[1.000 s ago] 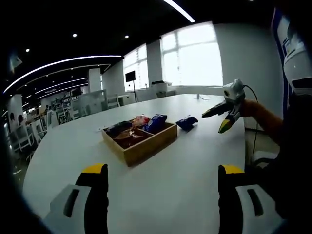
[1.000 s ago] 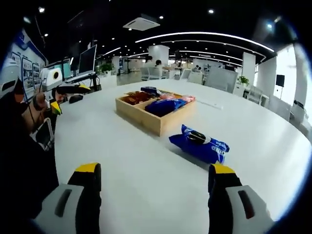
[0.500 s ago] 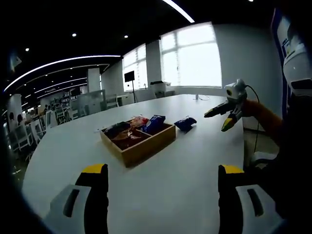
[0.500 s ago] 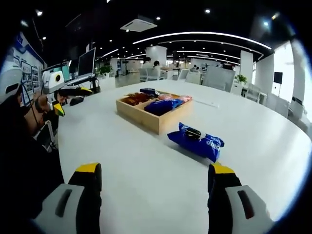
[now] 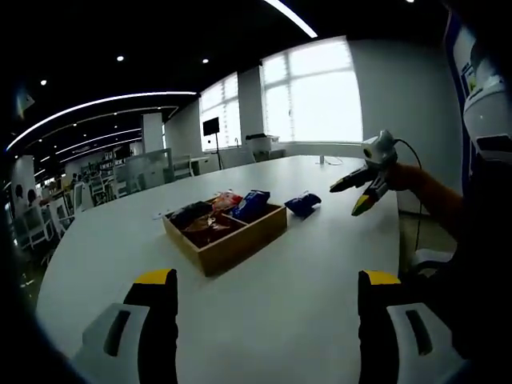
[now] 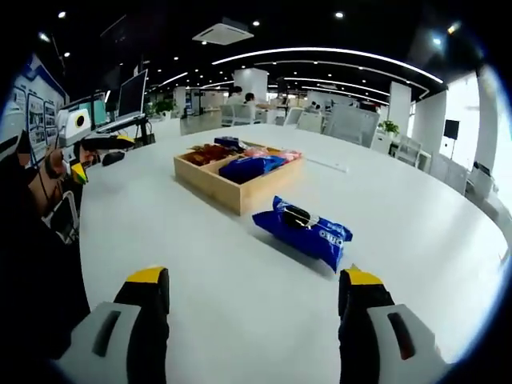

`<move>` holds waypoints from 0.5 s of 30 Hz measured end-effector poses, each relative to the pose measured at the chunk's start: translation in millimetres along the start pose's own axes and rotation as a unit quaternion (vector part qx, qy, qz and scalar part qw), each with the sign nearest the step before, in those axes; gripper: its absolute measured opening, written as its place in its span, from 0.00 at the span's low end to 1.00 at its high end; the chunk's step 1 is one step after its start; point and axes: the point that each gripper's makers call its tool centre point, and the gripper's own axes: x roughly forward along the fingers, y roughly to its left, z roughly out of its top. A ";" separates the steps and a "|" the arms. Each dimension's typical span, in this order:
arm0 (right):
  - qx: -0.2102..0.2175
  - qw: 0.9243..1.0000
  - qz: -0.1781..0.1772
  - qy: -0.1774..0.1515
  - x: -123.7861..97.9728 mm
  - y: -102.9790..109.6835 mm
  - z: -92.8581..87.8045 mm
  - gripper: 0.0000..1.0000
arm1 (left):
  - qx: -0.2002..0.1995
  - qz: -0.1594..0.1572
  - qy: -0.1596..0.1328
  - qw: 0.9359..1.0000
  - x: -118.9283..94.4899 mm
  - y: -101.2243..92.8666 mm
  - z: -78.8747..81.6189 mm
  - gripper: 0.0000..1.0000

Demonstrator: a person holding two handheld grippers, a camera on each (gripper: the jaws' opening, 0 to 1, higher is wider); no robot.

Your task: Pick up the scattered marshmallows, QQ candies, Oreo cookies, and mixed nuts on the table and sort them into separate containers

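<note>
Most packets already sit in the wooden tray [image 6: 210, 186]; one blue Oreo pack [image 6: 304, 231] lies beside it on the tabletop [image 6: 200, 264], right gripper [image 6: 250, 296] and left gripper [image 5: 267, 298] both hanging open-jawed, empty.

Left gripper [image 5: 266, 320] jaws apart over white table [image 5: 304, 264]. Wooden tray [image 5: 226, 232] of snacks ahead, blue packet [image 5: 303, 204] beside it, right gripper [image 5: 358, 190] above table edge.

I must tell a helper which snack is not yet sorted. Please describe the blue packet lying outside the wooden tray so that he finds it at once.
On the large white table stands a wooden tray with compartments that hold snack packets. On the bare tabletop beside the tray, apart from it, lies the blue Oreo packet. It is the one packet outside the tray, flat on the table in front of the right claw.
</note>
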 end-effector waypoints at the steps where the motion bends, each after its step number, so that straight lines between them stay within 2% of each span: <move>1: 0.001 1.000 0.001 0.000 0.7 0.0 -0.2 0.81 | -0.001 0.000 0.000 1.000 0.0 0.0 -0.2 0.97; 6: -0.007 1.000 -0.004 0.007 7.4 -5.9 -1.1 0.80 | -0.002 0.000 0.001 1.000 2.5 1.3 -1.1 0.97; 9: -0.029 0.999 -0.004 0.021 10.7 -12.6 1.9 0.77 | -0.002 -0.003 0.003 1.000 5.6 0.3 -2.9 0.97; 15: -0.050 0.998 -0.011 0.030 20.6 -32.6 15.8 0.76 | -0.002 -0.006 0.007 1.000 6.7 -0.4 -5.3 0.97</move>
